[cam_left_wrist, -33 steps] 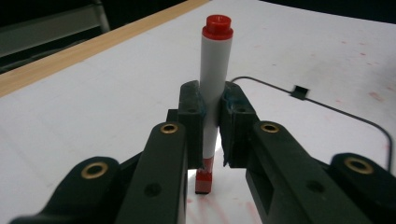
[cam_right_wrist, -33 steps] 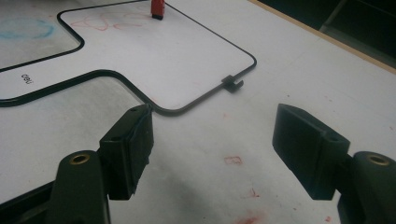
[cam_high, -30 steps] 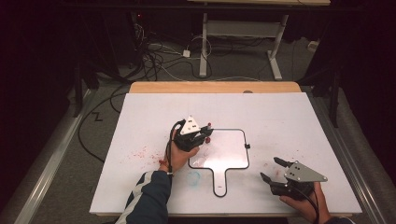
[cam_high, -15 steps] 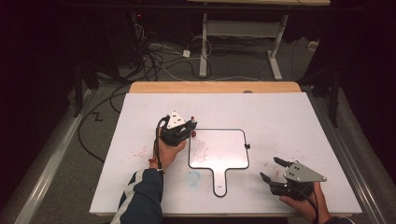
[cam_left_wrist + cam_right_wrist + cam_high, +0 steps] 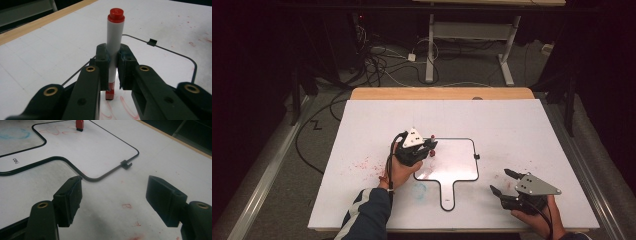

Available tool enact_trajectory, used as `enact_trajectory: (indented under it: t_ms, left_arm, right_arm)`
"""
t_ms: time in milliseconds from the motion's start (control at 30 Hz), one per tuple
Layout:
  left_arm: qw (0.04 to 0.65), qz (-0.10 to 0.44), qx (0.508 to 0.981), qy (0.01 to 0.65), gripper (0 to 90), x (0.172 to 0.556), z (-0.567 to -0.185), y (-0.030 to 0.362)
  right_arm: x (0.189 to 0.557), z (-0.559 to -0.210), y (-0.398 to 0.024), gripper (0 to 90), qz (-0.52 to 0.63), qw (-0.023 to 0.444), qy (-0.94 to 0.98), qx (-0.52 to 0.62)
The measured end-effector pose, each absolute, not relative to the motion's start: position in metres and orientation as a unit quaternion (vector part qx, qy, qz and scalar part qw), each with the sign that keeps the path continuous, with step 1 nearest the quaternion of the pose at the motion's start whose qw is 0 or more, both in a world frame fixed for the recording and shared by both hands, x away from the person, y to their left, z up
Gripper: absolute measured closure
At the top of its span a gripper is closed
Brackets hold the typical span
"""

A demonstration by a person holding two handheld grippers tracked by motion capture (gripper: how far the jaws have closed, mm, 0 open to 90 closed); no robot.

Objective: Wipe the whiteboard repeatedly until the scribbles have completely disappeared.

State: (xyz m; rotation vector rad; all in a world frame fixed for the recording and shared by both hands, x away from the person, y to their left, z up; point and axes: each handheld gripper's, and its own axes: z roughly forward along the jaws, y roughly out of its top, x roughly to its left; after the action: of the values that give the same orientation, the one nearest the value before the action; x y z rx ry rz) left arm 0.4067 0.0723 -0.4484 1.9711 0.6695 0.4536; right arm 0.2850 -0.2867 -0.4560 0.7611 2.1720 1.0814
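Two claws: left claw (image 5: 430, 145) pinches a red-capped marker (image 5: 114, 47) upright, tip on the small whiteboard (image 5: 457, 160) w/ red scribbles, mid counter (image 5: 512, 125). Right claw (image 5: 504, 181) spread, nothing btwn, near board's handle.

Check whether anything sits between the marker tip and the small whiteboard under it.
Nothing visible does. The marker, clamped in the left gripper, has its red tip down at the whiteboard, beside faint red strokes. The right gripper waits open, off to the side.

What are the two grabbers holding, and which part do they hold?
The left gripper holds a red marker by the lower half of its white barrel. The right gripper holds nothing; its jaws are open.
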Motion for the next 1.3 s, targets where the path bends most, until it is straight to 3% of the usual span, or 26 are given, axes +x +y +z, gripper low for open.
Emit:
enact_trajectory:
  t_ms: [300, 600, 833, 1033, 1300]
  left_arm:
    - [0.484, 0.2, 0.789, 0.322, 78.9, 0.421, -0.451, 0.098]
    - [0.514, 0.152, 0.8, 0.27, 78.7, 0.399, -0.454, 0.068]
    - [0.503, 0.154, 0.813, 0.25, 78.9, 0.393, -0.45, 0.055]
    - [0.475, 0.197, 0.807, 0.289, 78.9, 0.408, -0.448, 0.076]
    - [0.486, 0.189, 0.785, 0.334, 78.8, 0.422, -0.451, 0.111]
  right_arm:
    - [0.284, -0.456, -0.287, 30.1, 0.407, 0.295, 0.815, 0.288]
    - [0.285, -0.456, -0.286, 30.0, 0.406, 0.293, 0.817, 0.286]
    - [0.285, -0.456, -0.285, 29.9, 0.405, 0.293, 0.817, 0.286]
    - [0.285, -0.456, -0.287, 29.9, 0.406, 0.293, 0.817, 0.286]
    - [0.285, -0.457, -0.287, 29.9, 0.404, 0.292, 0.818, 0.288]
